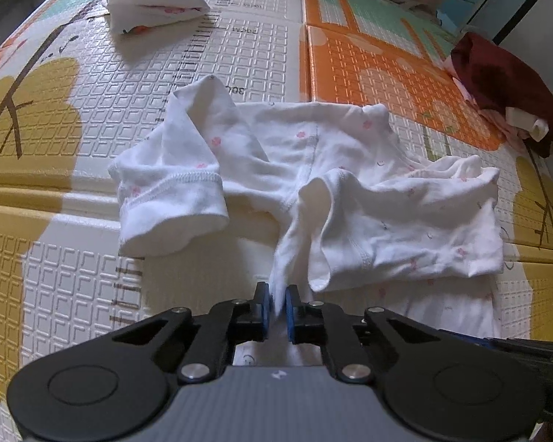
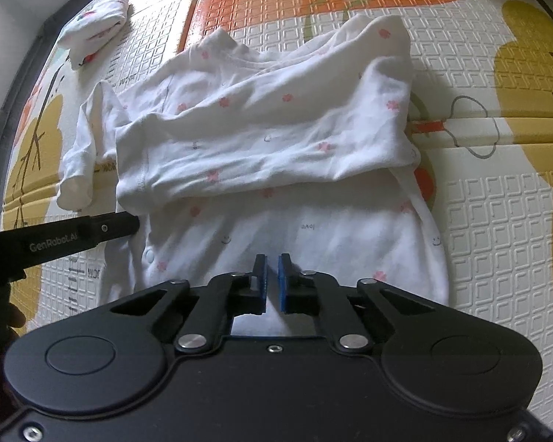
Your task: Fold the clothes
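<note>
Left gripper (image 1: 278,304) was pinched onto a stretched strip of the white baby garment (image 1: 313,184), blue pads w/ cloth squeezed between them, fabric pulled taut from the bunched body toward the jaws. Right gripper (image 2: 272,280) sat low over the near part of the same garment (image 2: 269,140); its blue pads stood a narrow gap apart w/ nothing visibly caught between them, white cloth showing behind the gap. Whether the tips touched the cloth below couldn't be told.

Garment was white w/ small pink flowers, lying roughly mid-mat on the patterned foam play mat (image 1: 73,294). In the right wrist view its upper part was folded down across the body as a thick horizontal band, one sleeve (image 2: 81,154) sticking out to the left side & the lower part spread flat toward the camera. Left gripper's black arm (image 2: 73,237) reached in from the left edge, tip at the garment's side near the snaps.

A folded white bundle (image 1: 155,0) lay further back on the mat, well apart from the garment. A dark red cloth pile (image 1: 505,88) w/ pink & white bits sat at the mat's far right edge.
</note>
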